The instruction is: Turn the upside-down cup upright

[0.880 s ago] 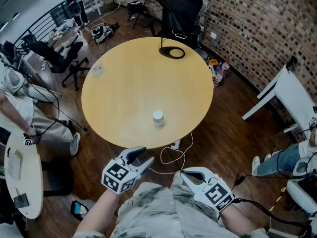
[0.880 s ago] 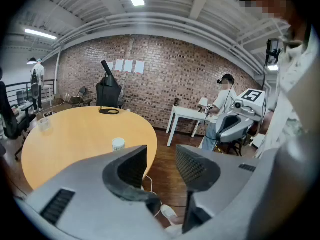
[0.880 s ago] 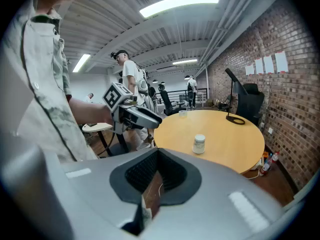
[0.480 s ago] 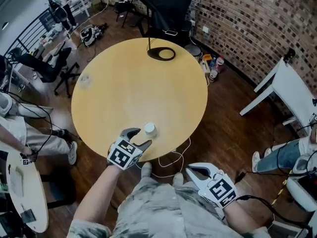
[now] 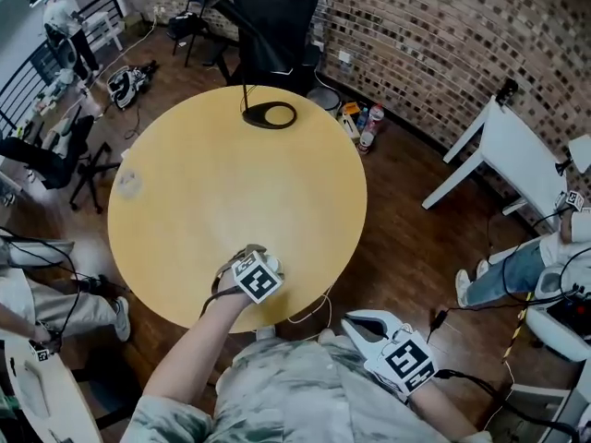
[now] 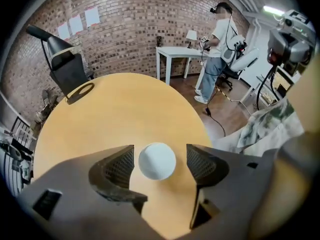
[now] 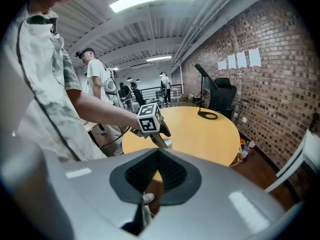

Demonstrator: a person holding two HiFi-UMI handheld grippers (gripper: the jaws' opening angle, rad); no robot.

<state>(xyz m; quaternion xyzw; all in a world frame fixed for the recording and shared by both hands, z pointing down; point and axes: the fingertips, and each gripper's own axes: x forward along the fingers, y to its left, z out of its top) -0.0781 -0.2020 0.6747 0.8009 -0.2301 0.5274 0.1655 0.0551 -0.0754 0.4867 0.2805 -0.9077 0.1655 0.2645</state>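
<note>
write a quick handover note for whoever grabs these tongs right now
Left tongs: open, pointing steeply down, one jaw on each side of the cup, pads not touching it.
Right tongs: shut, empty, held low near the person's body, off the table.
Cup: white, upside down, standing near the table's near edge.
Done: left tongs lined up around the cup.
Left: close on the cup, lift, turn it over, set it down upright, probably best done with a slow wrist roll.
</note>
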